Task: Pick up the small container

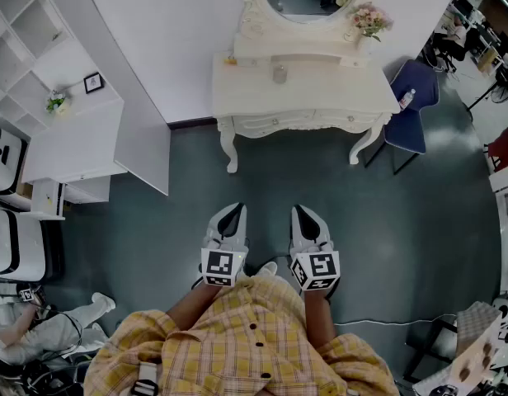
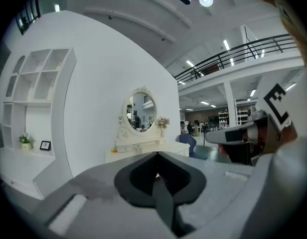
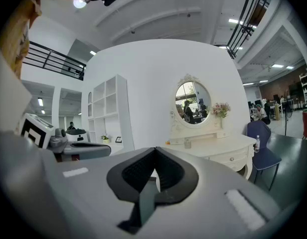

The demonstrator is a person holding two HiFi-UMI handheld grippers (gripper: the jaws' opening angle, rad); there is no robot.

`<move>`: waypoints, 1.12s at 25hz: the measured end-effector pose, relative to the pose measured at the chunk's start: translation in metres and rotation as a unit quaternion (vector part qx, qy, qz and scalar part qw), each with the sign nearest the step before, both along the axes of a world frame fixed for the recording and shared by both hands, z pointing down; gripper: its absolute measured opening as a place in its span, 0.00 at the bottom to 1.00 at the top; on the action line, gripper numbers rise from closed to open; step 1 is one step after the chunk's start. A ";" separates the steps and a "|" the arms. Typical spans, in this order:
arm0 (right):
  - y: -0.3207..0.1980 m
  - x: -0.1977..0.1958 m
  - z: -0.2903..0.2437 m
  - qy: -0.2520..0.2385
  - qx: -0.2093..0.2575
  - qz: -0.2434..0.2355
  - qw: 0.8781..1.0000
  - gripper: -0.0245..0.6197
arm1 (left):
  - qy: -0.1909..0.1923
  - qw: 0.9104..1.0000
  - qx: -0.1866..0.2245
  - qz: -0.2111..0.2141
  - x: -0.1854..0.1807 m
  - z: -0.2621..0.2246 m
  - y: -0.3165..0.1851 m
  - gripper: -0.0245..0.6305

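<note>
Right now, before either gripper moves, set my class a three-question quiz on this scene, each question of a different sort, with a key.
1. True or false: the small container stands on the dressing table.
2. What stands just right of that table in the head view? A) a blue chair B) a red sofa C) a ladder
3. Fill in: the left gripper and the right gripper both have their jaws ____, with nothing between them.
Key: 1 true; 2 A; 3 shut.

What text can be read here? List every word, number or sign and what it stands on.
No readable text anywhere.
Left marker cube, right marker cube: black-and-white patterns, no words.
Picture frame on the shelf: too small to read.
Bottle on the chair: label too small.
</note>
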State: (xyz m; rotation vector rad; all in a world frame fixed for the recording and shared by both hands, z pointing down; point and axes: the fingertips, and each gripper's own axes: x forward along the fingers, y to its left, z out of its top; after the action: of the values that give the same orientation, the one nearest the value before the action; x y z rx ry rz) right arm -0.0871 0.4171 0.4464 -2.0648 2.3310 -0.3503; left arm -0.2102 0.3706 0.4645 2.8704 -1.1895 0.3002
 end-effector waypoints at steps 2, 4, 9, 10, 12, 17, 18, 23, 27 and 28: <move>0.001 0.005 0.001 0.001 0.001 0.001 1.000 0.02 | 0.003 1.000 -0.004 -0.003 0.003 0.001 -0.001 0.03; 0.001 0.011 0.002 0.002 0.000 0.002 1.000 0.02 | 0.004 1.000 -0.007 -0.005 0.005 0.002 0.000 0.03; -0.002 0.021 0.000 -0.017 0.010 0.002 1.000 0.02 | -0.003 1.000 -0.010 -0.013 0.005 0.004 0.001 0.03; -0.002 0.023 0.000 -0.019 0.010 0.003 1.000 0.02 | -0.005 1.000 -0.011 -0.015 0.005 0.006 0.001 0.03; -0.003 0.025 0.002 -0.021 0.009 0.003 1.000 0.02 | -0.008 1.000 -0.013 -0.020 0.002 0.008 0.000 0.03; -0.013 0.030 0.009 -0.033 0.005 0.002 0.999 0.02 | -0.015 0.999 -0.020 -0.026 0.004 0.015 -0.009 0.03; -0.016 0.031 0.010 -0.034 0.004 0.001 0.999 0.02 | -0.014 0.999 -0.021 -0.025 0.006 0.016 -0.013 0.03; -0.039 0.046 0.018 -0.034 -0.005 0.005 0.999 0.02 | -0.012 0.999 -0.030 -0.020 0.024 0.026 -0.039 0.03; -0.066 0.067 0.025 -0.030 -0.018 0.010 0.999 0.02 | -0.006 0.999 -0.038 -0.013 0.046 0.032 -0.070 0.03; -0.075 0.073 0.026 -0.028 -0.021 0.011 0.999 0.02 | -0.004 0.999 -0.040 -0.011 0.053 0.033 -0.079 0.03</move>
State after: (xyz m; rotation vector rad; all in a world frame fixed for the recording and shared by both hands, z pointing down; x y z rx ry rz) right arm -0.0140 0.3420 0.4719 -2.0684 2.2872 -0.4550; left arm -0.1569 0.2914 0.4978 2.7889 -1.1813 0.3492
